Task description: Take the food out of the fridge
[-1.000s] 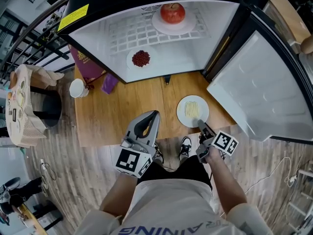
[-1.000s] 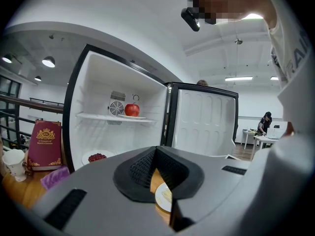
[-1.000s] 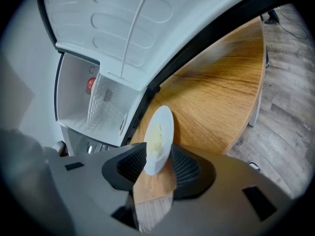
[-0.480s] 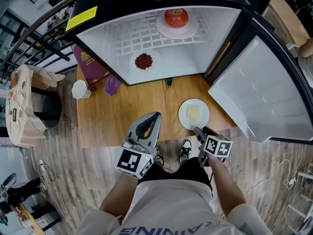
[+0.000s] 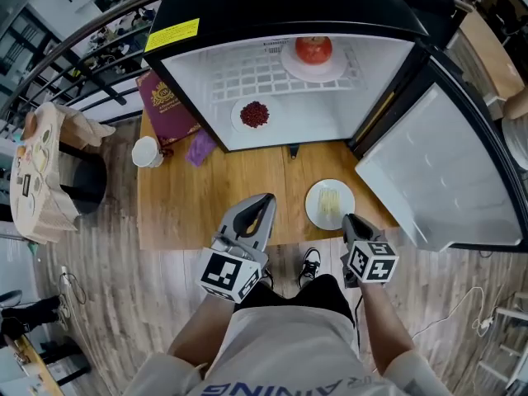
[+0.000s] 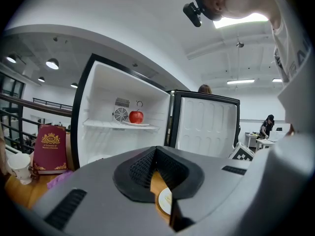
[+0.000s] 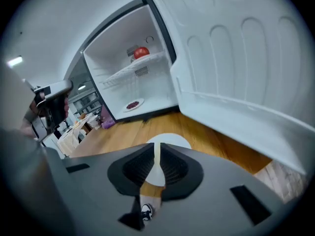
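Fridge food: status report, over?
Left gripper shut, empty; right gripper closing, empty. Plate of pale food out on table; apple and red berries inside fridge. Door open, nothing blocking.

Three plates [image 5: 313,73] [image 5: 239,119] [image 5: 314,209]; one apple [image 5: 314,49]; one cup [image 5: 147,151]; one fridge [image 5: 272,7]; one maroon book [image 5: 169,106].
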The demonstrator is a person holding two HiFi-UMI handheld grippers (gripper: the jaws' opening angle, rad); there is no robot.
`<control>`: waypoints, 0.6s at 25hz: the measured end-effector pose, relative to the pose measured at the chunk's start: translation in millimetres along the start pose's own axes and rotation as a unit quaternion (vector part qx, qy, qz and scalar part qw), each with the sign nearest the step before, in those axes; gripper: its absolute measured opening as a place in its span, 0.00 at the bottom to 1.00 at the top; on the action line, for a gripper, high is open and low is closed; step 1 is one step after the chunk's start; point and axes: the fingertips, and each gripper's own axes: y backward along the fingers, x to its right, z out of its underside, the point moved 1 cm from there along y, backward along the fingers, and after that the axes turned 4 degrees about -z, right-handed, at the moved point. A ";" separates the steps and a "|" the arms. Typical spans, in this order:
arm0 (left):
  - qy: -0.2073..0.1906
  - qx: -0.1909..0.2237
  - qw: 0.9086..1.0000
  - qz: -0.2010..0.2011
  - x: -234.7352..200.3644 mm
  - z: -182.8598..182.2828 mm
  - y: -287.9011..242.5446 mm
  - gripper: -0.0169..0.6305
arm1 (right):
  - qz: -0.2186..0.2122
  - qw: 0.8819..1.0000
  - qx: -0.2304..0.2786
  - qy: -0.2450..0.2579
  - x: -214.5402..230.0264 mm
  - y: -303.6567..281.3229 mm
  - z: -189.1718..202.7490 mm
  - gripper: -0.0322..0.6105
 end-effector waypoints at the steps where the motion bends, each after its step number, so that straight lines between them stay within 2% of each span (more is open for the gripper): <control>1: -0.001 0.003 1.000 -0.002 -0.2 -2.9 0.6 0.04 | -0.001 1.000 0.016 0.010 -3.8 3.3 -12.0 0.12; 6: -0.004 0.023 1.000 -0.013 -3.6 -23.8 7.1 0.04 | -0.020 0.993 0.098 0.065 -31.4 23.7 -72.4 0.09; 10: -0.018 0.044 0.999 -0.022 -13.1 -51.5 20.5 0.04 | -0.035 0.981 0.159 0.107 -61.9 42.8 -114.8 0.09; 15: -0.033 0.058 0.997 -0.029 -17.5 -75.0 30.8 0.04 | -0.064 0.964 0.211 0.151 -98.1 64.9 -160.2 0.09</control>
